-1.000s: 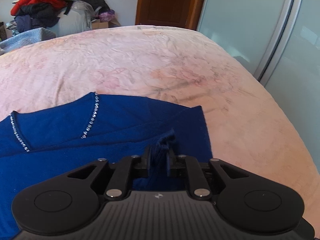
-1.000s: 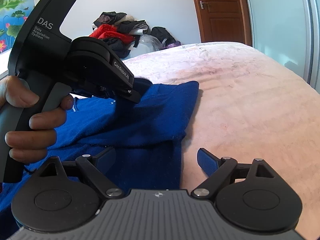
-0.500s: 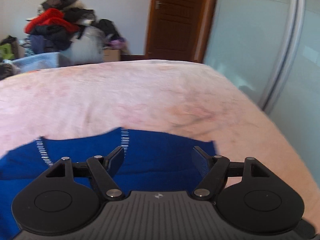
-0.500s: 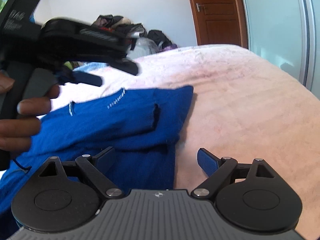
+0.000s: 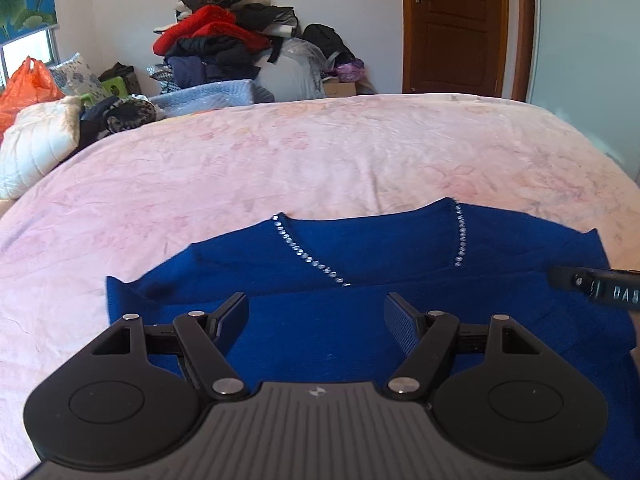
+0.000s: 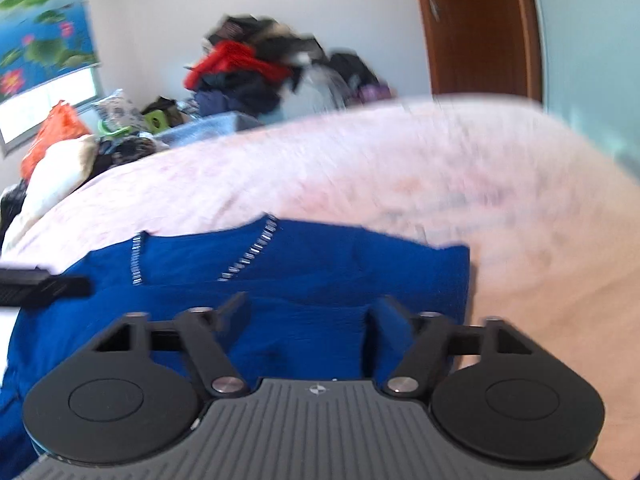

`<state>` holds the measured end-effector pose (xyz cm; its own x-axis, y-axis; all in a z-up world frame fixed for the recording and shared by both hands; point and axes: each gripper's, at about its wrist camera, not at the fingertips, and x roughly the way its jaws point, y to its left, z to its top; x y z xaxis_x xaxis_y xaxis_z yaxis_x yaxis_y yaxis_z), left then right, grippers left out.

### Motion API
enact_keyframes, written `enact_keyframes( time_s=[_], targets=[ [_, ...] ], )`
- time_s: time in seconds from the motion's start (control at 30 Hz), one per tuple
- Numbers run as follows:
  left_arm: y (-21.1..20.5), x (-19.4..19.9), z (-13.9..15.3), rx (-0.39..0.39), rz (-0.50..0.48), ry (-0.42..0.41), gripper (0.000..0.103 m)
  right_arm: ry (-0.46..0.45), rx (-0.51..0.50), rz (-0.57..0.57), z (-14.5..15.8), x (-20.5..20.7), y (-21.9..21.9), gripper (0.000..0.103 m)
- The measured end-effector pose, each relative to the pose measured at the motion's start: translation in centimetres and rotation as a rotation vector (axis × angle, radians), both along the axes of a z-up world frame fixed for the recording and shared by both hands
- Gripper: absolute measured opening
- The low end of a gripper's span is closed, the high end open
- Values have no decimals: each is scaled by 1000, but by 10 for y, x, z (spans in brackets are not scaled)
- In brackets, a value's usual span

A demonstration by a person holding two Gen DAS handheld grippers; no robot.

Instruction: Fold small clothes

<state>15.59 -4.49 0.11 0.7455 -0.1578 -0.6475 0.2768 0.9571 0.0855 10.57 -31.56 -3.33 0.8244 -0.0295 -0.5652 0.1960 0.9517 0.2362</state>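
Observation:
A dark blue sweater (image 5: 400,256) with a rhinestone-trimmed V neckline (image 5: 308,258) lies flat on the pink bedspread (image 5: 280,160), its sleeve folded in over the body. My left gripper (image 5: 316,308) hovers open above its lower middle, with nothing between the fingers. The right wrist view is blurred by motion. There the right gripper (image 6: 310,312) stands over the sweater (image 6: 320,264) near its right edge, its jaws closing with a ridge of blue fabric between them, the pads apart from it. Each gripper's tip shows at the edge of the other's view.
A heap of clothes (image 5: 224,48) is piled behind the bed's far edge, with a white pillow (image 5: 36,140) and an orange bag (image 5: 24,84) at the left. A brown door (image 5: 452,28) and a glass sliding panel (image 5: 592,60) stand at the right.
My left gripper let go of the blue fabric it pinched, opened and swung left across the sweater. The right gripper moved left over the sweater and its jaws narrowed.

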Motion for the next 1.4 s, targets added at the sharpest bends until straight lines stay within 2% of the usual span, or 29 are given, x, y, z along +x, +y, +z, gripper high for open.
enact_keyframes(
  time_s=[0.03, 0.1, 0.13, 0.2, 0.33, 0.43, 0.5, 0.53, 0.57, 0.6, 0.73, 0.8, 0.9, 1.03, 1.1, 1.23, 1.33, 1.4],
  targets=[
    [1, 0, -2, 6, 2, -4, 74, 14, 36, -4, -5, 5, -6, 46],
    [3, 2, -4, 12, 3, -1, 74, 18, 88, 9, -12, 7, -10, 20],
    [0, 3, -6, 12, 4, 5, 74, 14, 91, 26, -13, 6, -10, 13],
    [0, 5, -7, 11, 9, 13, 74, 1, 71, 35, -13, 3, -8, 11],
    [-2, 5, -7, 12, 10, 14, 74, -41, -65, -13, 2, 3, -4, 10],
    [-3, 8, -12, 27, 14, 17, 74, -17, -162, -42, 8, 10, -6, 10],
    [-2, 10, -15, 33, 19, 27, 74, 12, -165, -58, 3, 12, -11, 15],
    [-2, 11, -17, 34, 23, 35, 74, 35, -156, -54, 0, 13, -14, 27],
    [-1, 11, -19, 33, 24, 40, 74, 61, -154, -58, -4, 15, -16, 29],
    [-1, 11, -20, 32, 25, 43, 74, 64, -159, -72, -5, 13, -18, 38],
    [-2, 12, -26, 41, 29, 50, 74, -22, -177, -127, 3, -4, -13, 46],
    [-3, 11, -27, 38, 26, 53, 74, -53, -176, -70, 7, -8, -5, 47],
    [-4, 10, -30, 45, 28, 57, 74, -11, -186, 25, 5, -4, 8, 53],
    [-3, 8, -32, 44, 30, 65, 74, 84, -185, 17, -9, 6, 8, 57],
    [-3, 6, -33, 44, 32, 63, 74, 69, -169, -9, -6, 0, 8, 59],
    [-3, 4, -34, 44, 25, 75, 74, 16, -156, 4, 1, -12, 17, 76],
    [-2, 3, -36, 58, 30, 73, 74, 59, -135, 25, -7, -9, 16, 77],
    [0, 1, -36, 55, 33, 75, 74, 81, -158, 5, -12, -9, 15, 78]
  ],
)
